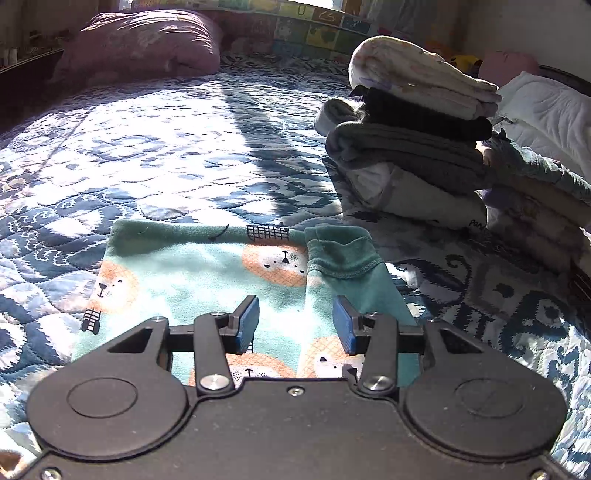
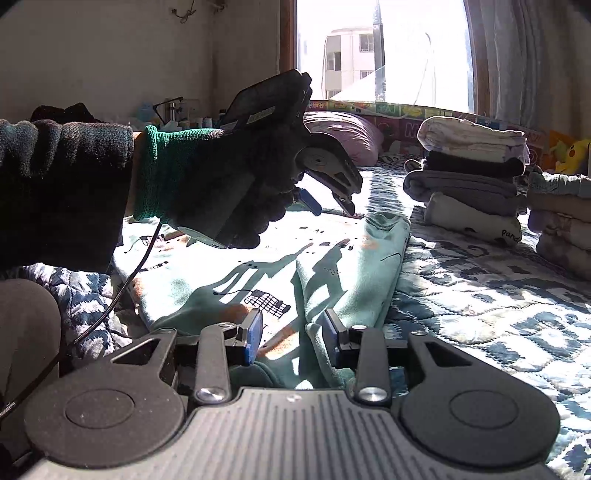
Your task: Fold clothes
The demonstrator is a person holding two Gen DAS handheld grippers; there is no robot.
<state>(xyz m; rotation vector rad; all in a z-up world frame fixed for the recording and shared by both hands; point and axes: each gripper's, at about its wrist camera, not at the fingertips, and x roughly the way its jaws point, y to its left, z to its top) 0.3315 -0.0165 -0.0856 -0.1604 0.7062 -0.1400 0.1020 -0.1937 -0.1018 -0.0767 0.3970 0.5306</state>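
A bed (image 1: 177,147) covered with a quilted blue and white patterned spread is seen in both views, lit in patches by strong sunlight from a window (image 2: 380,51) at the far side, through which a pale building is visible. A mauve pillow (image 1: 144,40) is laid near the head of the bed, and a colourful panelled mat (image 1: 317,26) is stood along the far edge. To the right, a stack of folded clothes (image 1: 410,140) is piled on the spread, with a pale item on top, black and grey layers beneath, and a white item at the bottom on which the partial word "pand" can be read. A yellow plush toy (image 2: 570,151) is seen behind that stack. The garment (image 1: 207,277), teal green and printed with orange lion faces and small black ladder shapes, is spread flat on the bed directly under both tools, with a sleeve (image 1: 343,258) folded over its right side and ended in a darker ribbed cuff. The left tongs (image 1: 295,325) are held open just above the fabric, with nothing between the blue pads. The right tongs (image 2: 291,338) are likewise parted over the near edge of the garment. In the right wrist view, a gloved hand (image 2: 229,184) with a green cuff is seen holding the left tool above the cloth.
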